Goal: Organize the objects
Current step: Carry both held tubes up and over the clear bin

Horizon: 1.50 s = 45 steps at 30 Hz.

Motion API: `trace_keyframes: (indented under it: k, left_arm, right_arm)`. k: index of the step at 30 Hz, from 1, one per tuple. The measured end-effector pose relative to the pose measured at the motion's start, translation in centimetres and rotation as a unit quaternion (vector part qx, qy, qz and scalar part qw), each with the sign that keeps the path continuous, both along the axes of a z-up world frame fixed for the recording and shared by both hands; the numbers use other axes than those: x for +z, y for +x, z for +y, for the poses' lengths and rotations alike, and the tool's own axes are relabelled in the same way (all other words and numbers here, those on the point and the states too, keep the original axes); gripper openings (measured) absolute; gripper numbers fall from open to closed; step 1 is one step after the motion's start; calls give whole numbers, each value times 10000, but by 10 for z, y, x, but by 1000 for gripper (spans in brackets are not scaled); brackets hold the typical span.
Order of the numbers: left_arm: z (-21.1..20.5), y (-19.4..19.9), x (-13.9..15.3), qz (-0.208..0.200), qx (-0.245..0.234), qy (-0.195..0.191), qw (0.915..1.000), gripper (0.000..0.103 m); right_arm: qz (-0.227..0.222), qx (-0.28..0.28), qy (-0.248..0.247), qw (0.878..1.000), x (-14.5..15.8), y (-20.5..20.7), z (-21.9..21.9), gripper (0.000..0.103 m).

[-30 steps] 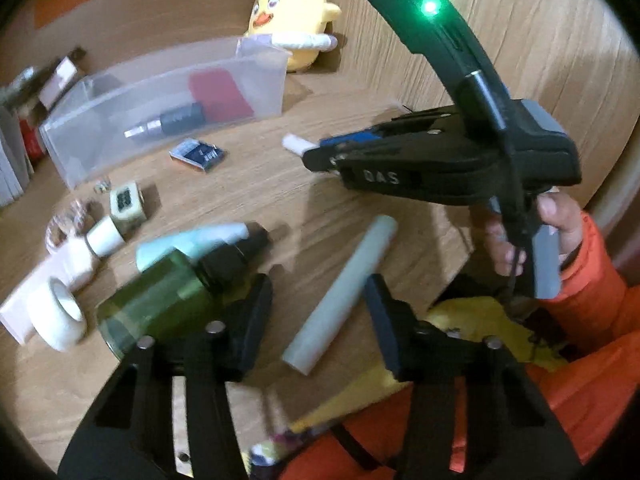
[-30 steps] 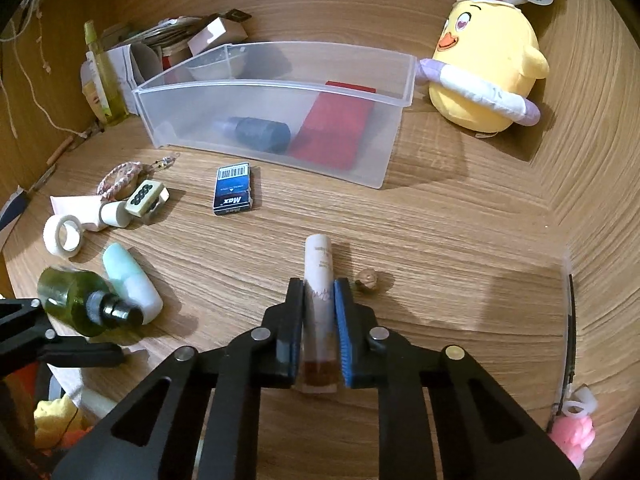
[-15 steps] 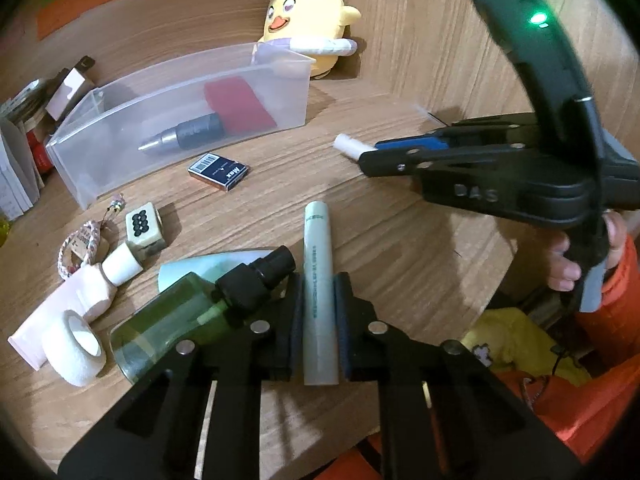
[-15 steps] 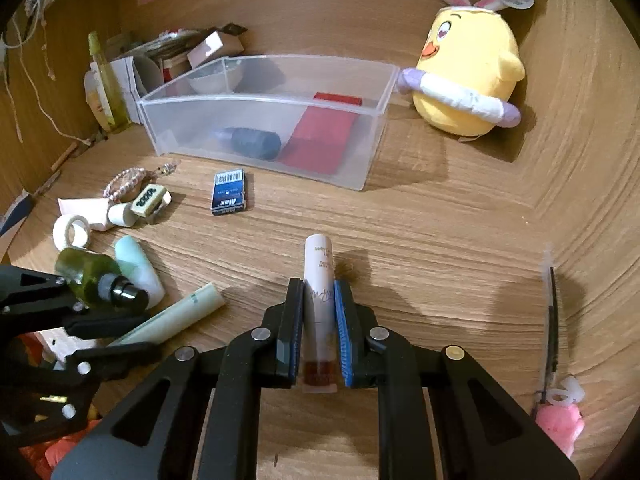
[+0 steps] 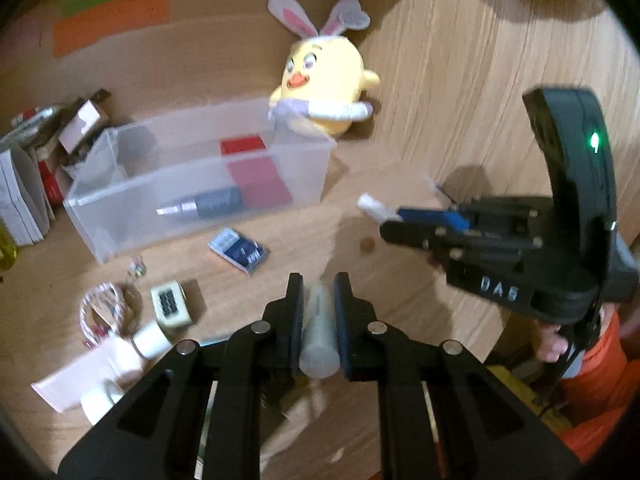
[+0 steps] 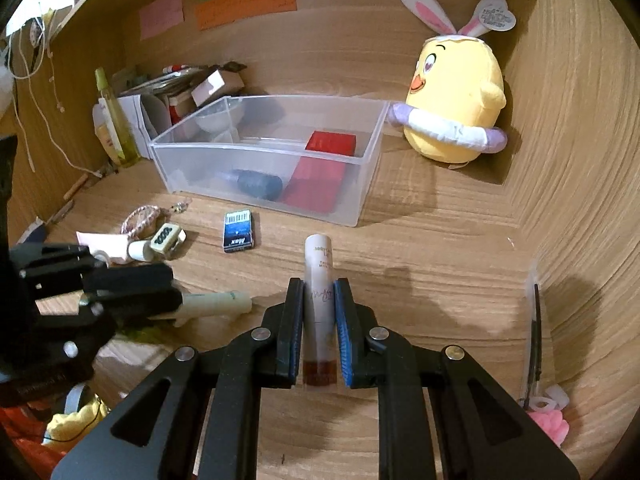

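My left gripper (image 5: 319, 286) is shut on a pale green tube (image 5: 318, 332) and holds it above the desk; the tube also shows in the right wrist view (image 6: 212, 304). My right gripper (image 6: 319, 292) is shut on a white tube with a brown base (image 6: 319, 300), raised above the desk; it shows in the left wrist view (image 5: 390, 216) at the right. A clear plastic bin (image 6: 362, 184) stands behind, holding a red pouch (image 6: 316, 184) and a grey bottle (image 6: 256, 184).
On the desk lie a blue staple box (image 6: 238, 236), a beige counter (image 6: 166, 238), a pink tube (image 6: 108, 244) and a bracelet (image 6: 140, 216). A yellow chick plush (image 6: 456, 100) stands at the back right. Boxes and bottles crowd the back left.
My left gripper closed on the pale green tube, then lifted it off the desk and tilted up. My right gripper has risen with its tube.
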<state>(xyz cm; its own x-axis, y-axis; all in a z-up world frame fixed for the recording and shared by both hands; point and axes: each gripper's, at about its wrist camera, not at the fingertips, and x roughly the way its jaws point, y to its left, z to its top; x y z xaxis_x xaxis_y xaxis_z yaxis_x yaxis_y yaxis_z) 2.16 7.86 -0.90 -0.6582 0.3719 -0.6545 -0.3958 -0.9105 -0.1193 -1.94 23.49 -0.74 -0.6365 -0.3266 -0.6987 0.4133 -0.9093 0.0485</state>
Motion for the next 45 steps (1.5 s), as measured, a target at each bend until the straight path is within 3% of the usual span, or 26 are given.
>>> trace_keyframes:
  k: [17, 32, 45]
  left_arm:
    - [-22, -40, 44, 317, 365, 292, 9984, 14]
    - [-46, -69, 76, 616, 780, 262, 9947, 14]
    - [-69, -97, 102, 763, 1114, 406, 9900, 14]
  right_arm:
    - [88, 34, -278, 9996, 10, -18, -7, 14]
    - [496, 72, -456, 9977, 47, -53, -20, 14]
    - [547, 223, -488, 9971, 68, -96, -35, 14]
